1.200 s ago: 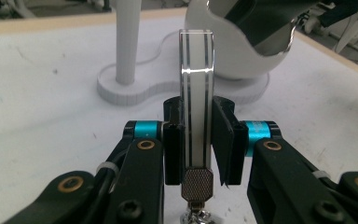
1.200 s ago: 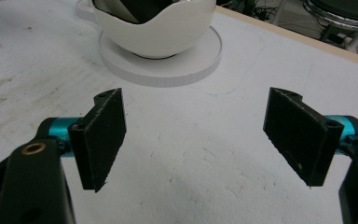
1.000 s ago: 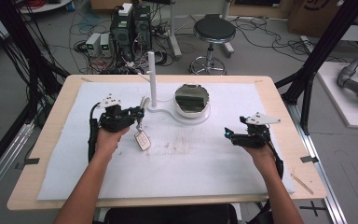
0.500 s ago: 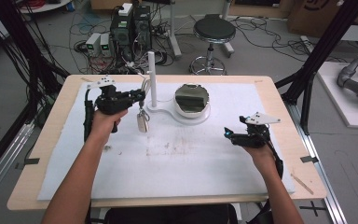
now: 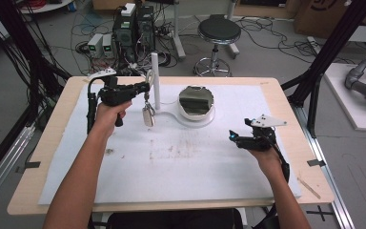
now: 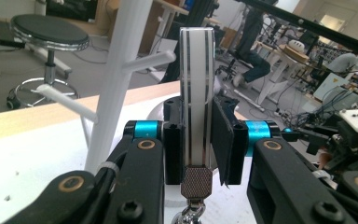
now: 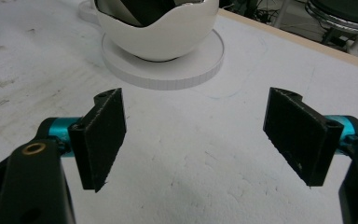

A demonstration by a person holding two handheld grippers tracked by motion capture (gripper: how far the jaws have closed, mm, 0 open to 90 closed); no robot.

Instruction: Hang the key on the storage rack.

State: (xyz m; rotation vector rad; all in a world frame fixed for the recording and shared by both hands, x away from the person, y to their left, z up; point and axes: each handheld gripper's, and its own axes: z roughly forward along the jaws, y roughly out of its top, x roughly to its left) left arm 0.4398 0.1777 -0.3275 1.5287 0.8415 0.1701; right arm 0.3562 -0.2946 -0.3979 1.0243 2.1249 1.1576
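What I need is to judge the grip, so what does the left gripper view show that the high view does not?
Left gripper view: the left tool shut on a white strap with dark stripes, upright between the pads, with a knurled metal end below and the pegs of the white stand beside it.
High view: a small object dangling under the left tool, the right tool open over the white table cover, and a white bowl.
Both: the left tool, close beside the white stand.
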